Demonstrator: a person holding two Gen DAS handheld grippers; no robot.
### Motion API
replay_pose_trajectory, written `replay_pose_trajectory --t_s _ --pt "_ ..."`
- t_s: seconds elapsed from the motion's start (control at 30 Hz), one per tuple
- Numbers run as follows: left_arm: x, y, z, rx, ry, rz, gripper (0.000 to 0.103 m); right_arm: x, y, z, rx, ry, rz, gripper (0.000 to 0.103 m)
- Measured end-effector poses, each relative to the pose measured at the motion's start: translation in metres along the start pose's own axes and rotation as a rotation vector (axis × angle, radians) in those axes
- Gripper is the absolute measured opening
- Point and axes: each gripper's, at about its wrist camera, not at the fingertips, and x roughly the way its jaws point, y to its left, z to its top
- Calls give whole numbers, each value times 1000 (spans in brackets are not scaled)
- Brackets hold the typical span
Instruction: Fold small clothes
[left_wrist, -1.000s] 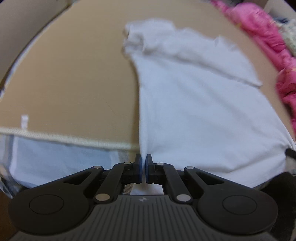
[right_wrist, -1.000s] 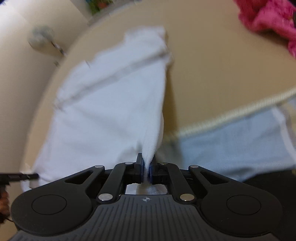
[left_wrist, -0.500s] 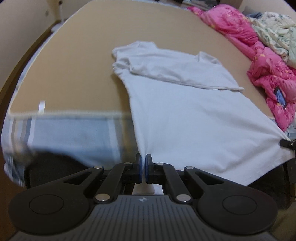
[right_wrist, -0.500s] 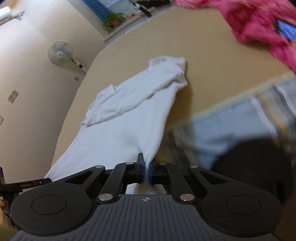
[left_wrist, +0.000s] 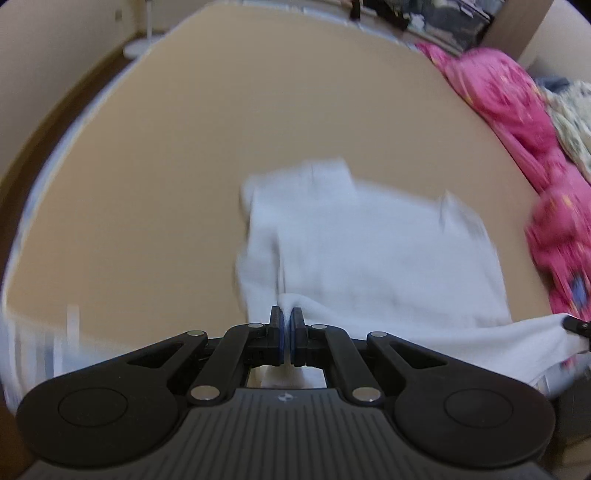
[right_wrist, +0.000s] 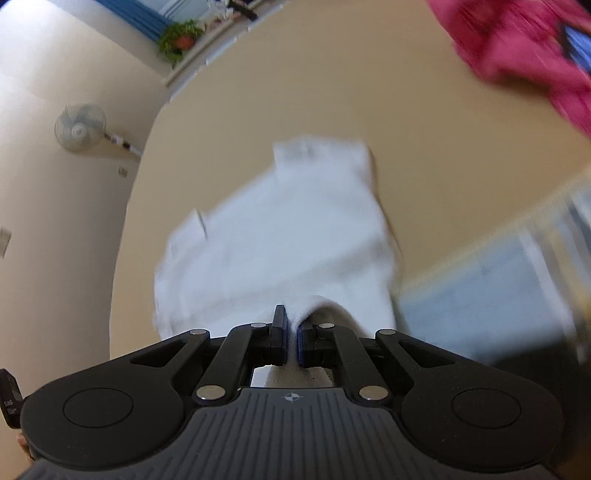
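Both grippers, left (left_wrist: 286, 326) and right (right_wrist: 291, 330), are clamped on the shirt's (left_wrist: 369, 251) near hem; its body stretches up-frame from the jaws, collar farthest, at frame centre.

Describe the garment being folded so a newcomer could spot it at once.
Find the wide tan bed surface that fills both views. On its near part lies the white T-shirt, with both grippers pinching its near hem. It is the only plain white piece; the heap of pink bedding sits apart along the bed's edge.
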Motion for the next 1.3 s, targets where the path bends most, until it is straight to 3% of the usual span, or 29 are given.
replay_pose_trajectory --t_s 0.07,0.1,0.13,0.2,0.27,0.37,0.5,0.57,0.7,0.77,0.8,0.83,0.87,0.9,1.0,1.07,1.17,1.23,1.3 --pt "36 -4 63 -57 -7 5 4 35 15 45 12 -28 -31 5" --pt "54 -5 88 -86 -7 7 10 56 20 67 28 -36 -50 8" --pt "75 -4 111 -106 -10 31 36 75 23 86 29 -43 -82 13" --pt "112 4 141 -170 12 157 68 105 19 110 77 -63 -179 70" --pt "130 18 146 -214 11 160 68 110 14 113 60 -129 -176 70" --pt "147 31 126 -195 30 125 70 105 -1 94 -40 -196 -73 69" --pt "173 27 100 -129 68 86 71 128 -23 72 -156 -202 -124 67" --pt "185 16 98 -91 74 68 71 146 -31 70 -152 -188 -160 65" --pt "211 -9 111 -49 78 43 78 168 -39 72 -109 -219 -128 65" --pt "221 -17 117 -47 73 43 76 177 -34 77 -98 -246 -119 64" --pt "224 -22 121 -53 58 36 68 185 -27 83 -99 -260 -121 60" --pt "226 -26 124 -55 40 21 42 192 -28 85 -104 -260 -121 56" --pt "226 -32 128 -54 29 6 25 197 -26 89 -113 -242 -105 38" --pt "226 -37 131 -49 16 -5 5 201 -22 92 -121 -224 -87 4" --pt "213 -44 133 -20 -58 12 4 192 -12 98 -140 -242 -86 1" --pt "205 -34 131 -56 -90 26 4 182 -11 101 -106 -269 -85 1" --pt "225 -18 129 -165 -66 105 4 200 -16 105 -65 -271 -207 2" --pt "248 -22 128 -168 21 144 11 214 -23 106 -36 -238 -276 10" --pt "246 -29 125 -143 12 146 18 202 -32 106 11 -255 -241 34"
